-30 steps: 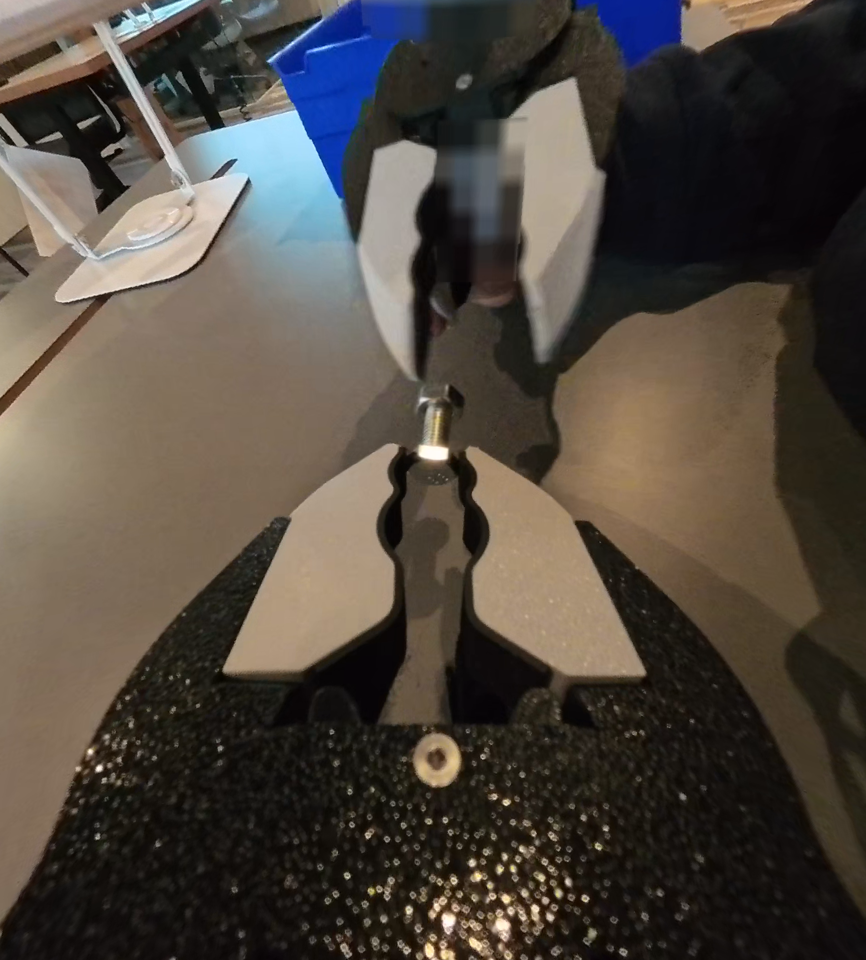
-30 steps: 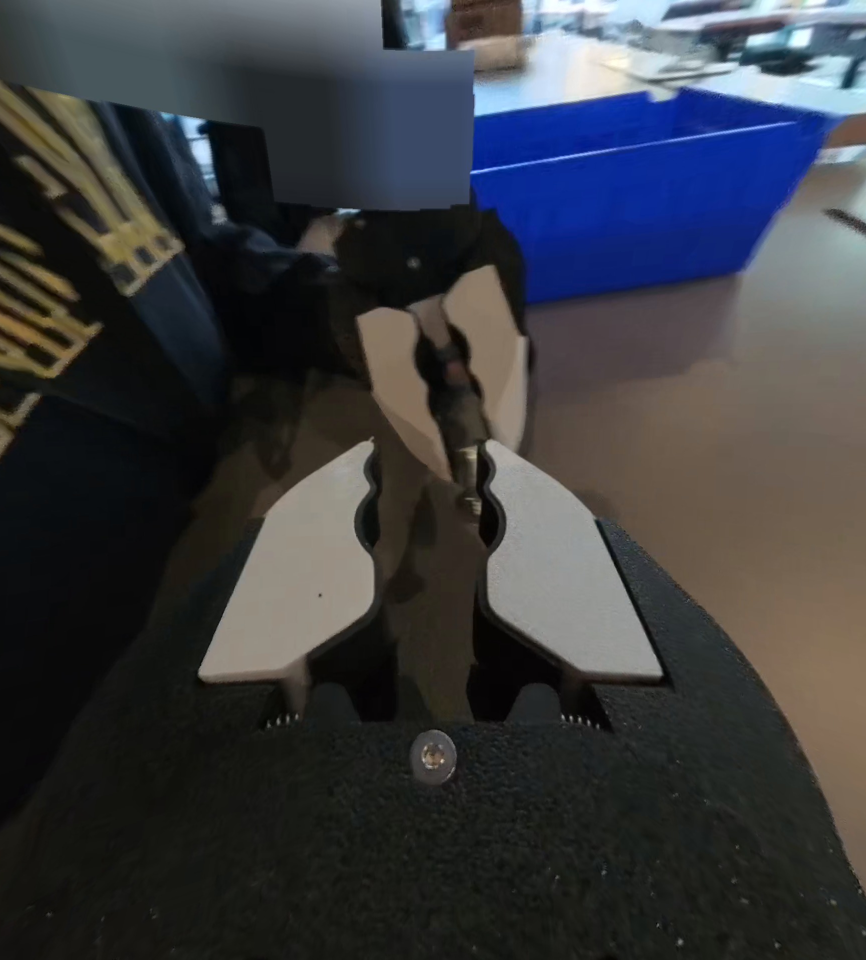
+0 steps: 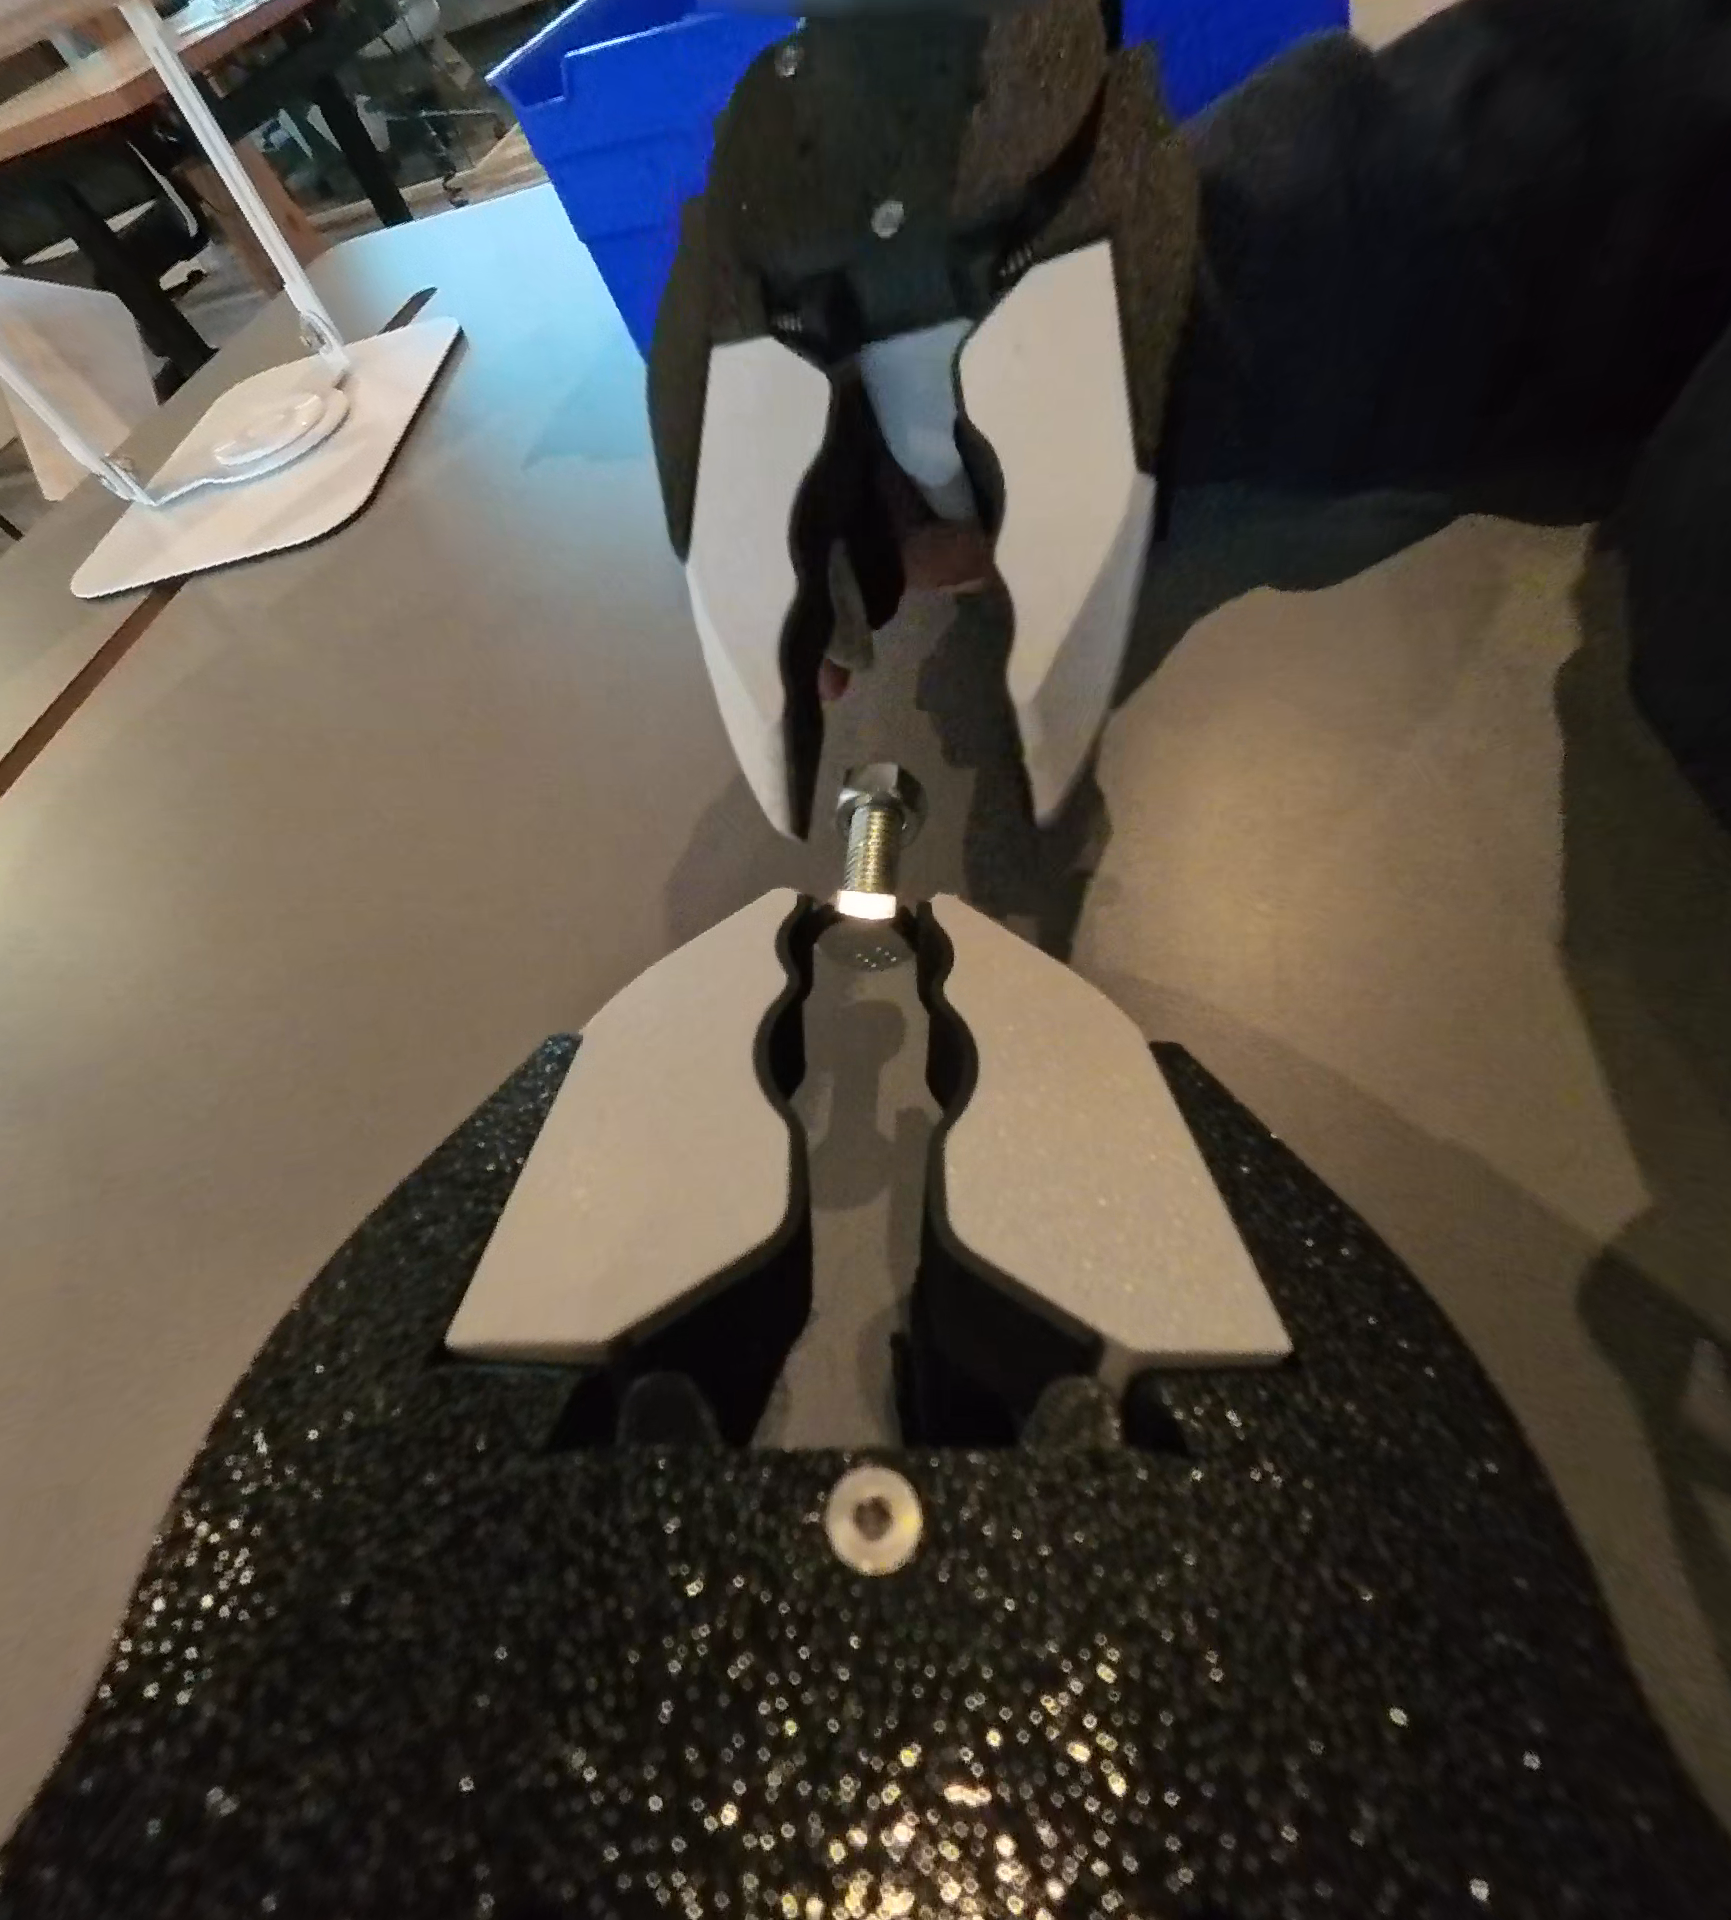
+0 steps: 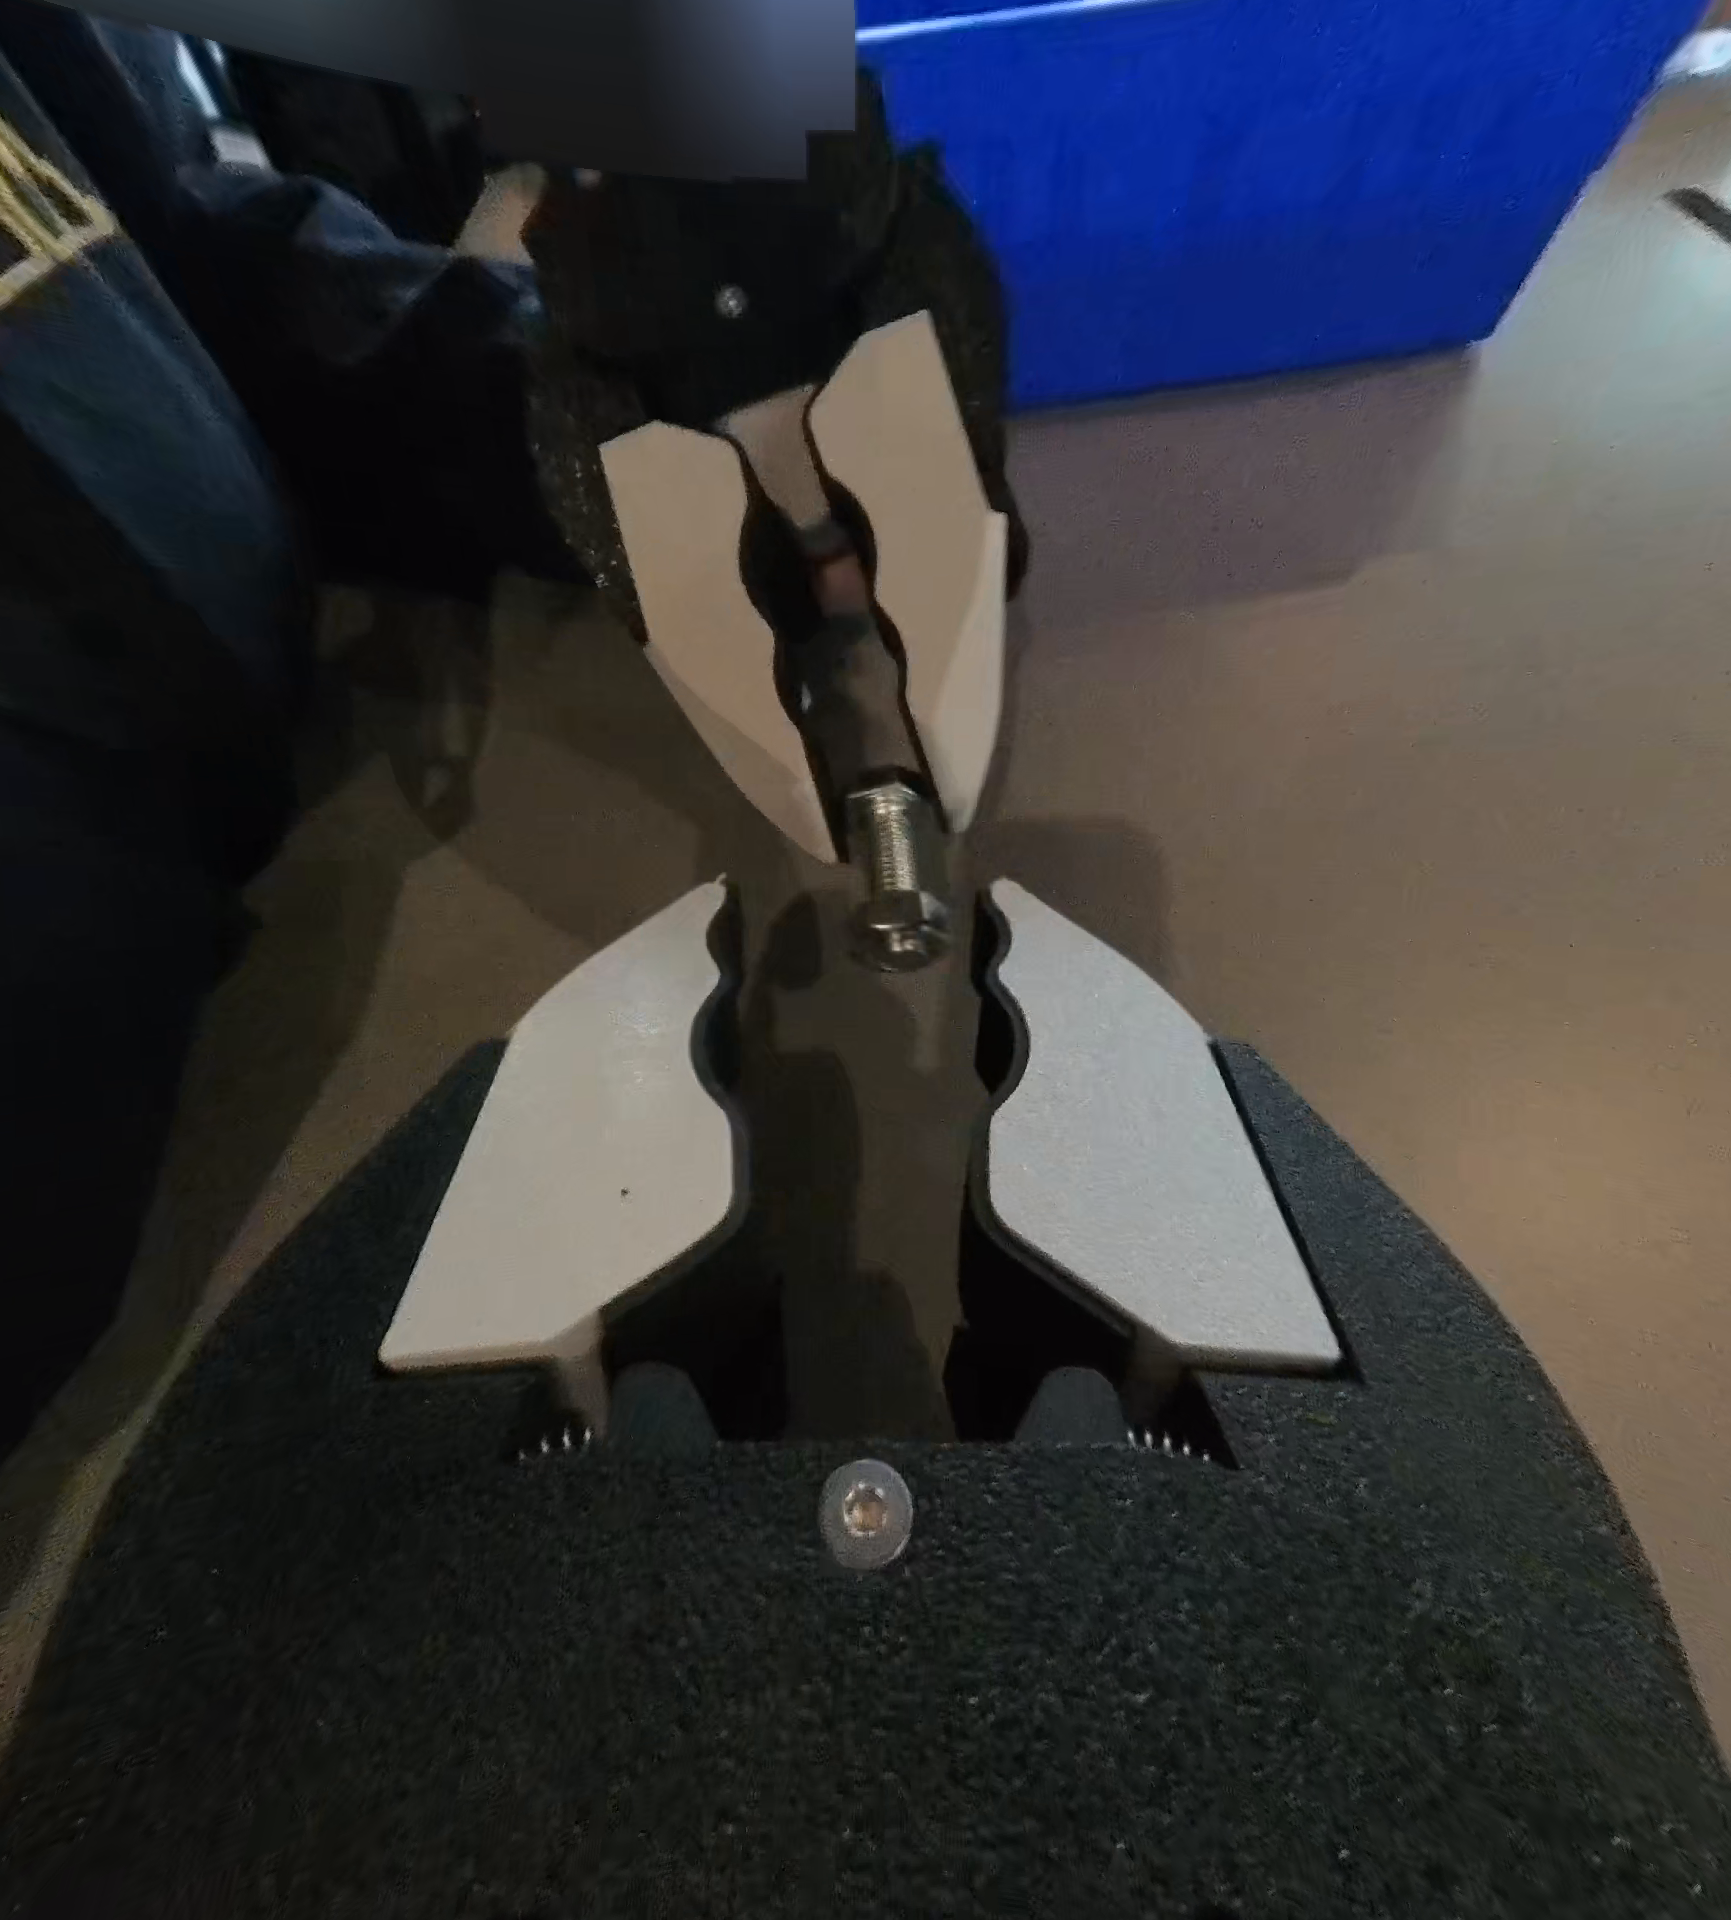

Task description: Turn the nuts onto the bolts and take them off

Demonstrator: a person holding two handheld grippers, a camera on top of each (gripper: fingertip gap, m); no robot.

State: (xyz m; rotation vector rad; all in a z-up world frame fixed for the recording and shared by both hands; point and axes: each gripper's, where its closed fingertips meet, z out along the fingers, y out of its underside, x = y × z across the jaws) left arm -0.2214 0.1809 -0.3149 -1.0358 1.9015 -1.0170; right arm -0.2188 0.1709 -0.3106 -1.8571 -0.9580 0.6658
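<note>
Two views, and each one covers what the other misses. From the left wrist view, the bolt (image 3: 867, 854) is seen pinched by its head between the tips of the left gripper (image 3: 863, 914), with the nut (image 3: 880, 796) at the far end, between the fingers of the right gripper (image 3: 905, 821). Those are spread wide, so nothing is being squeezed. A white stand (image 3: 269, 457) on the worktop (image 3: 321, 831) is only caught here, off to the left. The right wrist view gets a blue bin (image 4: 1256, 208) behind.
</note>
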